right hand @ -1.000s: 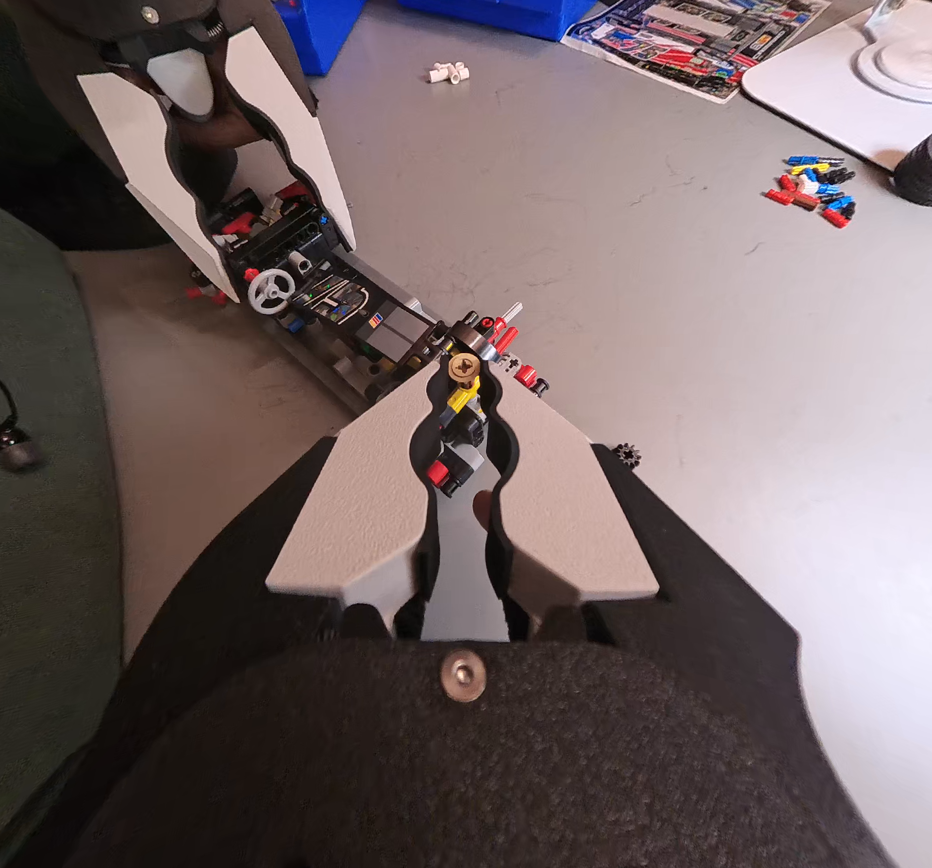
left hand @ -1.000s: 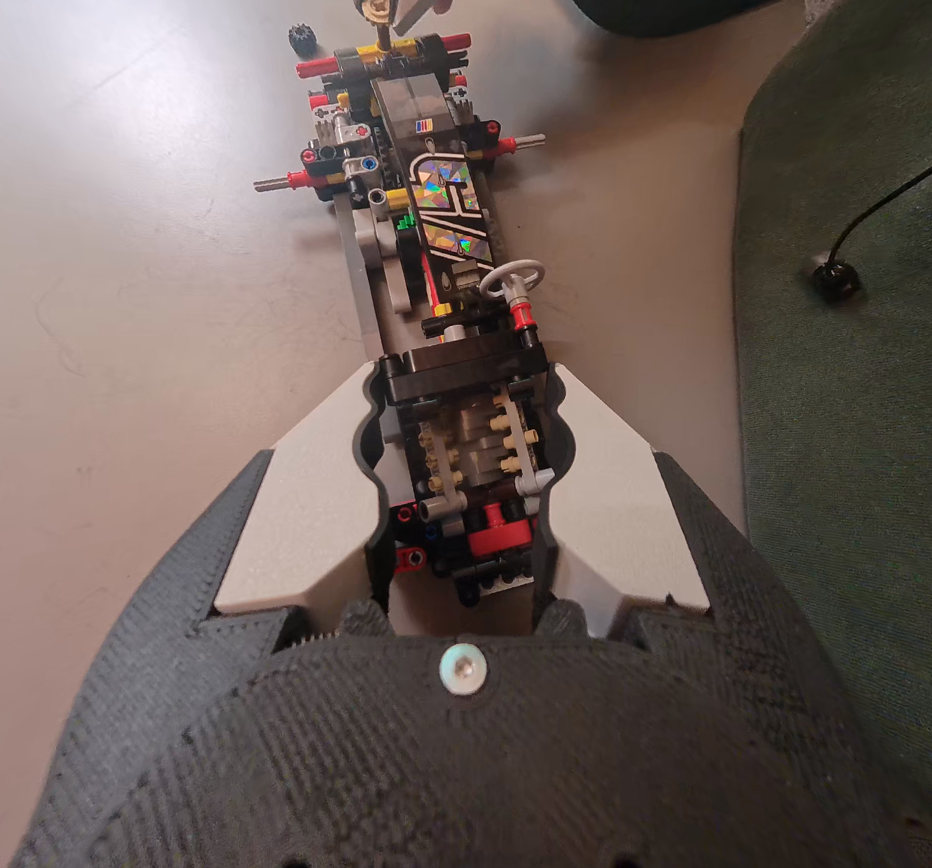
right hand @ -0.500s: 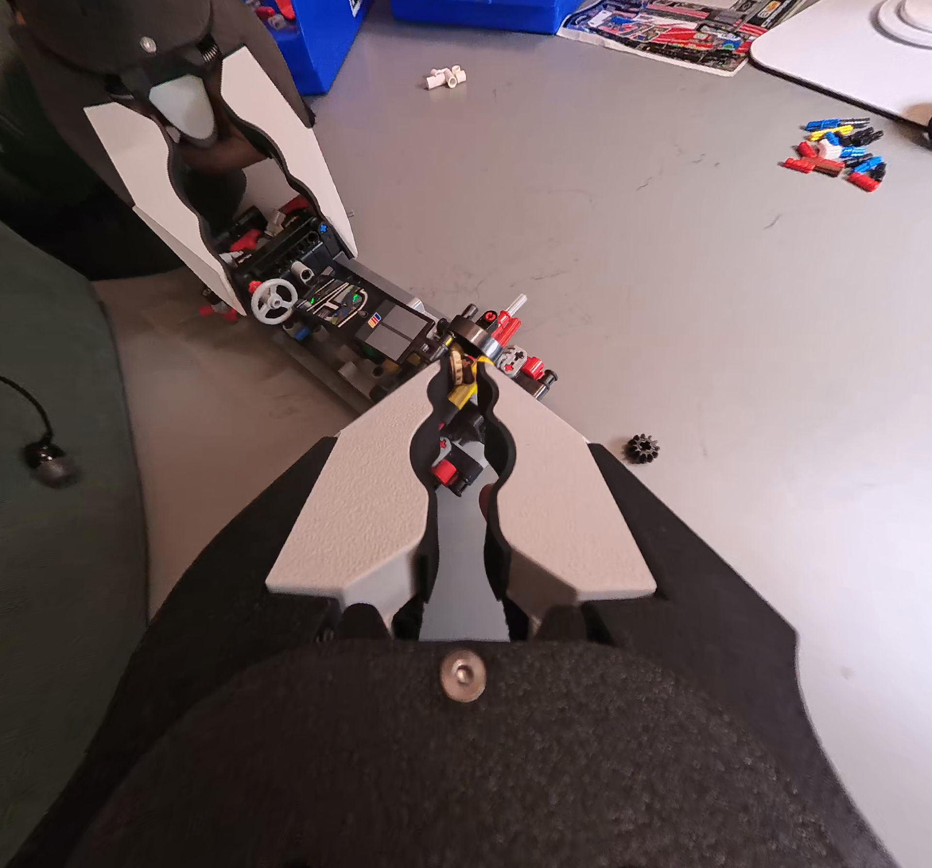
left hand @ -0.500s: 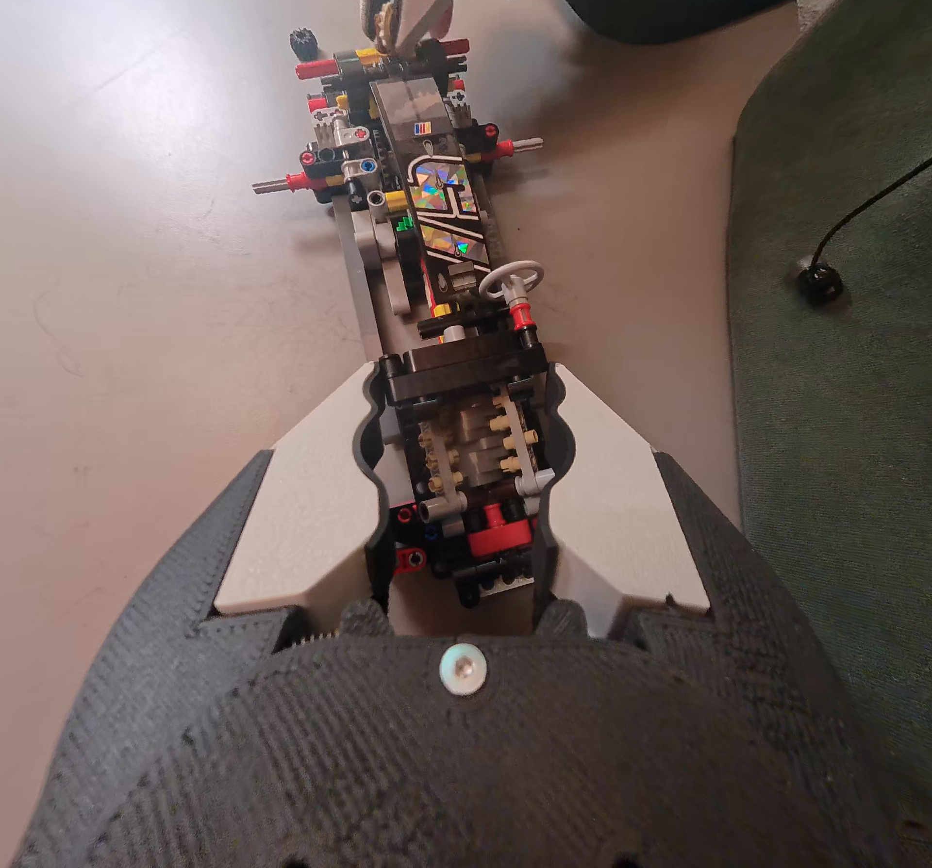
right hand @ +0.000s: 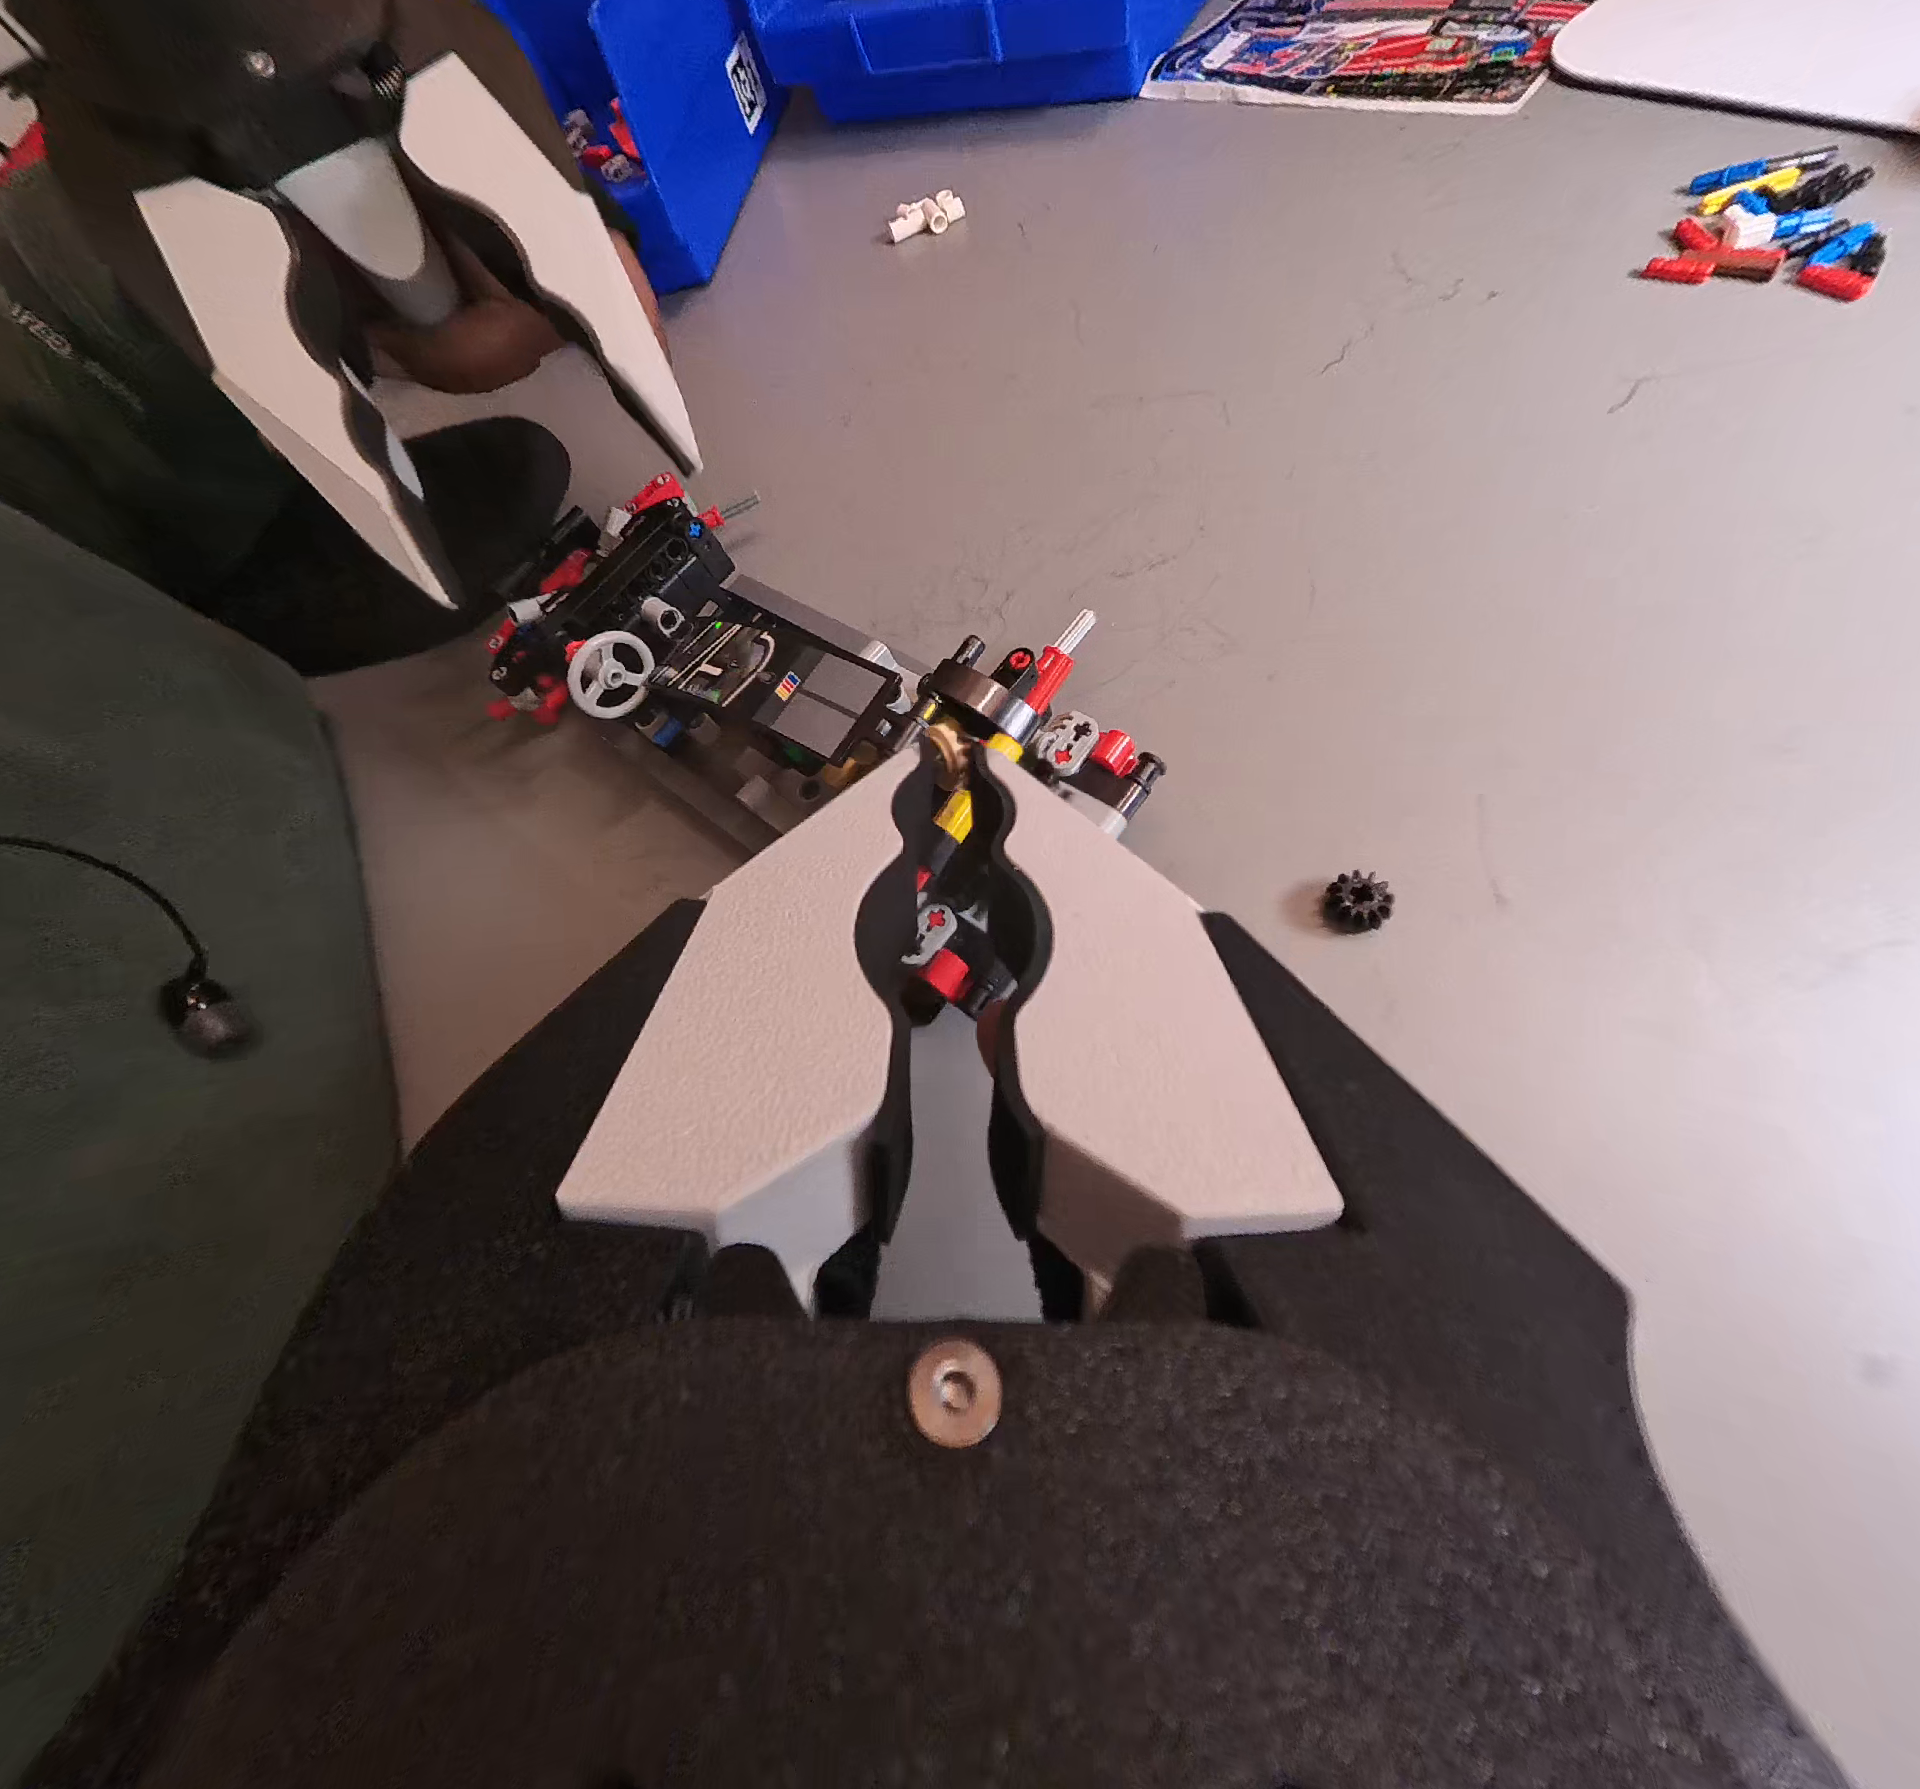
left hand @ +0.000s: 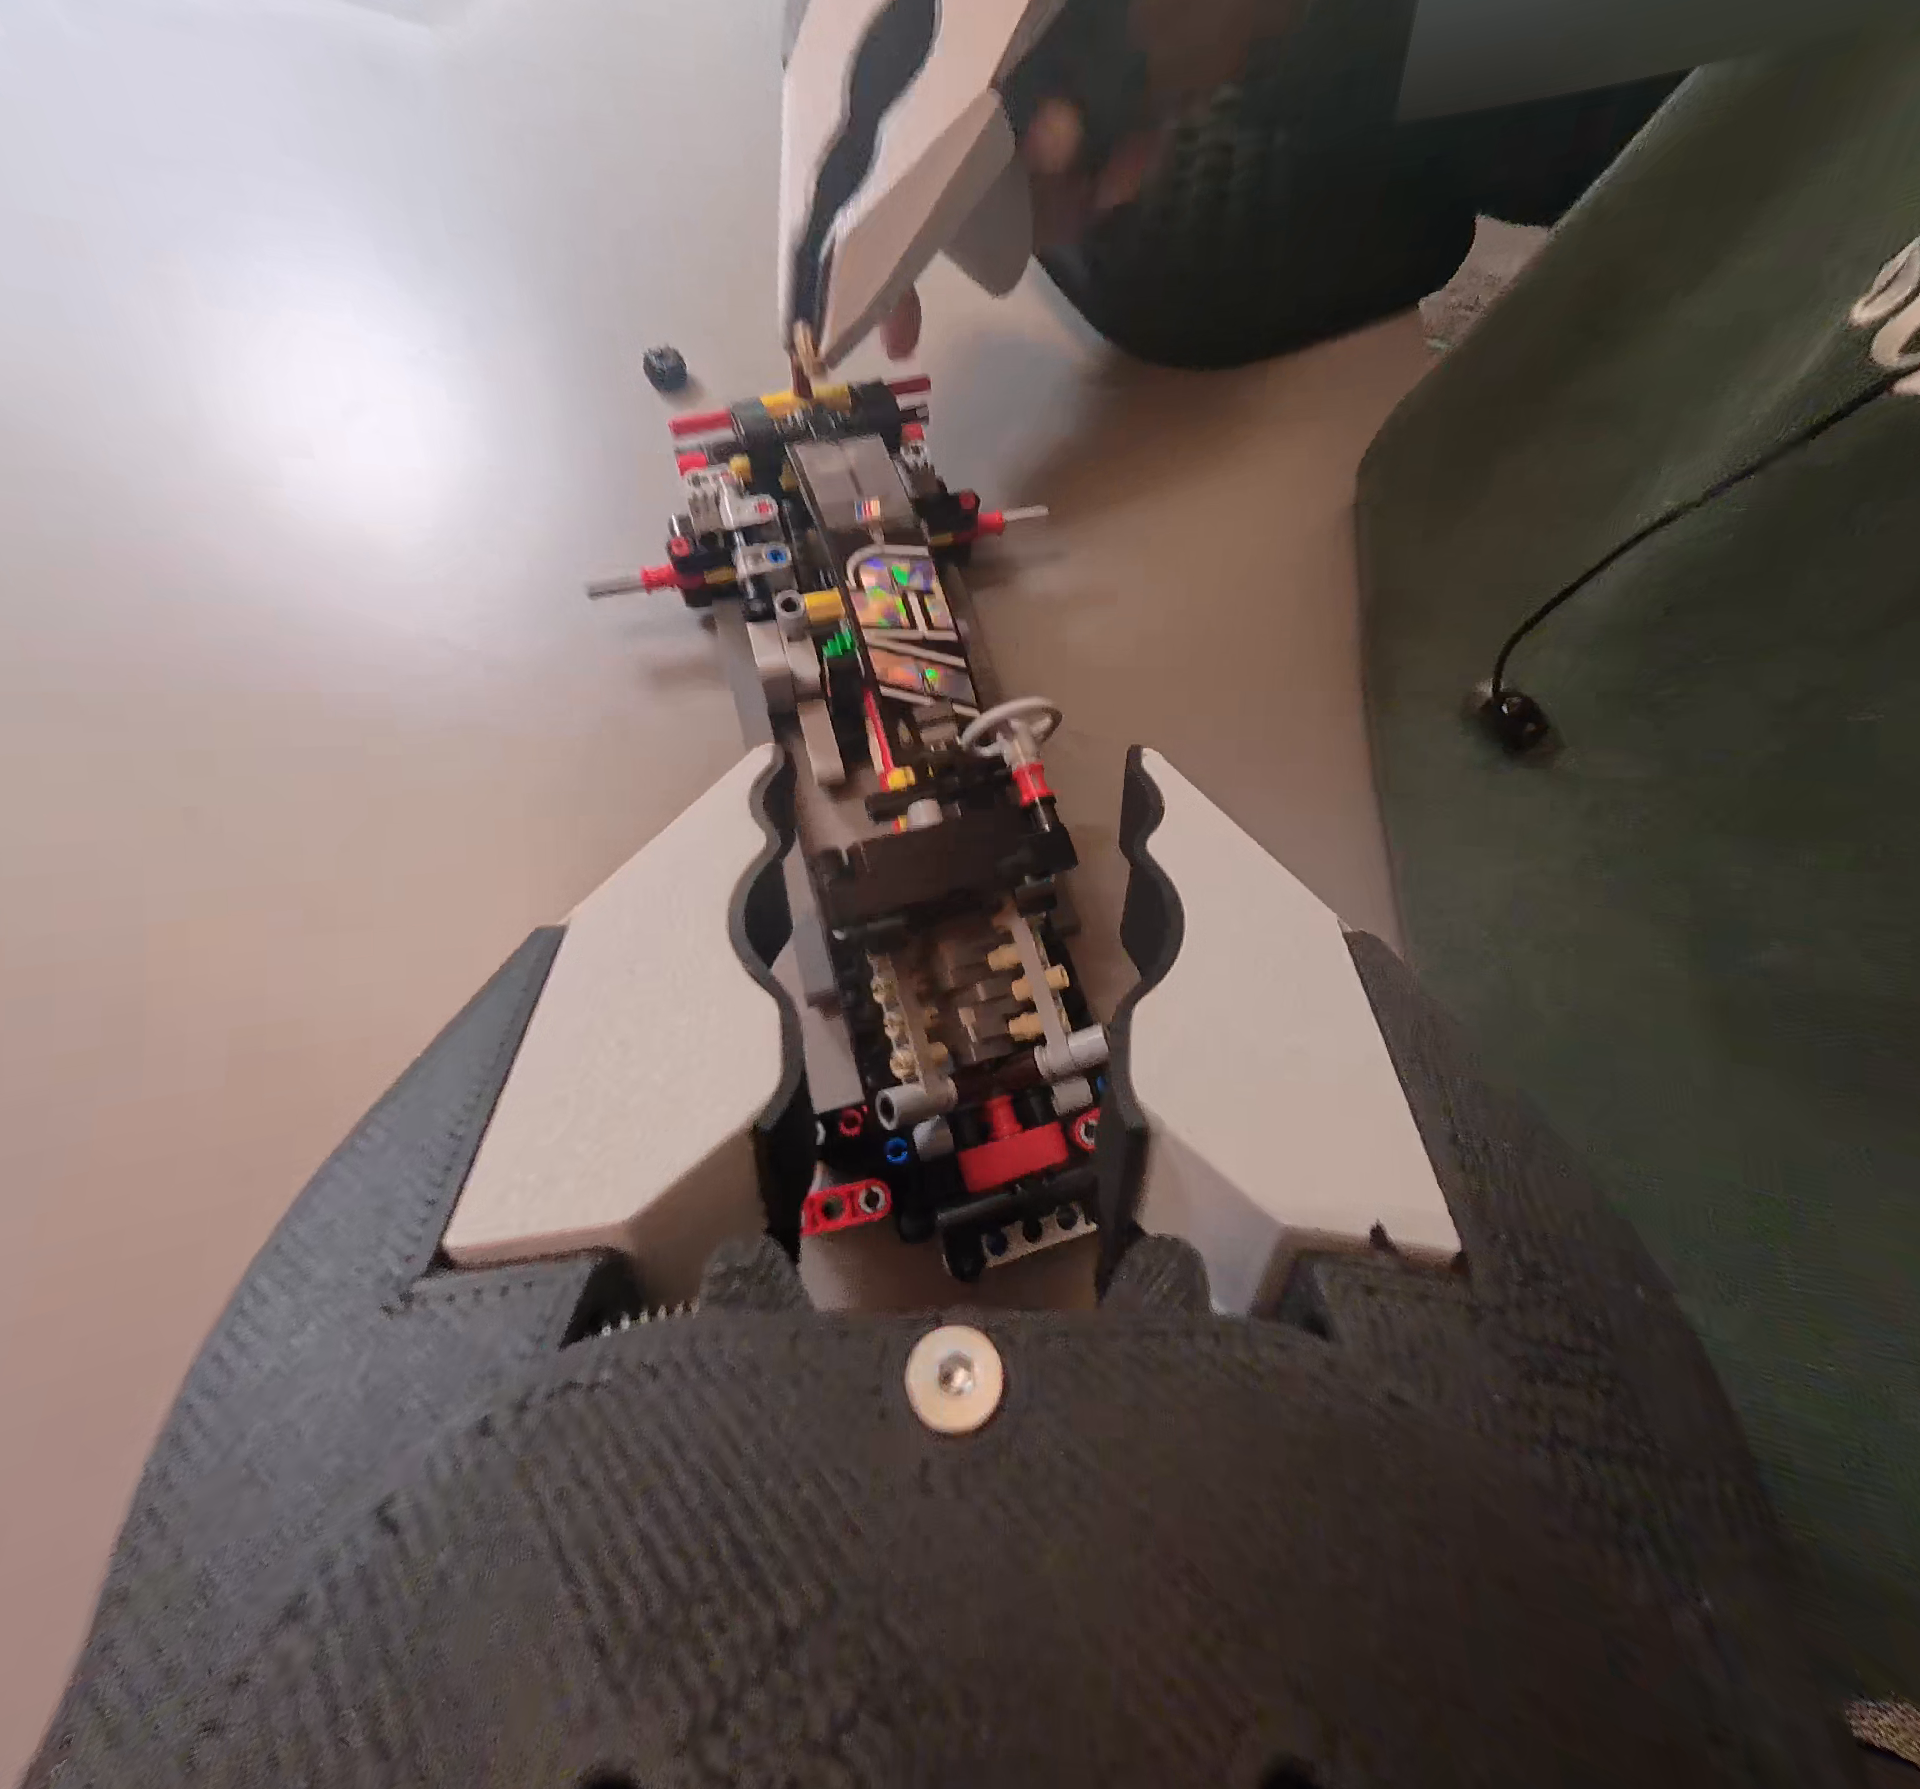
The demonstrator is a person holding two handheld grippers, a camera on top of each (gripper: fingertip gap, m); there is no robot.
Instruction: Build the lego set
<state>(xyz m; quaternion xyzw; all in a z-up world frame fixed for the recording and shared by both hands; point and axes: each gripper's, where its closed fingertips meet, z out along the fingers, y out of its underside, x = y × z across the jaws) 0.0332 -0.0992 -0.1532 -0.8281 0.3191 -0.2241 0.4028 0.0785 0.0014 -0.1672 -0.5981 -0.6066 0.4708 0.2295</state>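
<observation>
Lying lengthwise on the grey table [right hand: 1351, 513], the lego chassis [left hand: 894, 659] runs between the spread left gripper [left hand: 951, 773] and the right gripper [right hand: 954, 754], clamped on a tan gear [right hand: 948, 747] at its far end.

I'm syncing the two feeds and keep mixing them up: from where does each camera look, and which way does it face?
Left wrist view: sits behind the left tool, looking along the lego car chassis from its engine end; its open fingers straddle that end.
Right wrist view: sits behind the right tool, looking at the chassis's opposite end, toward blue bins; its fingers pinch a tan gear.
Shared: chassis, black gear, and each other's tool.
</observation>
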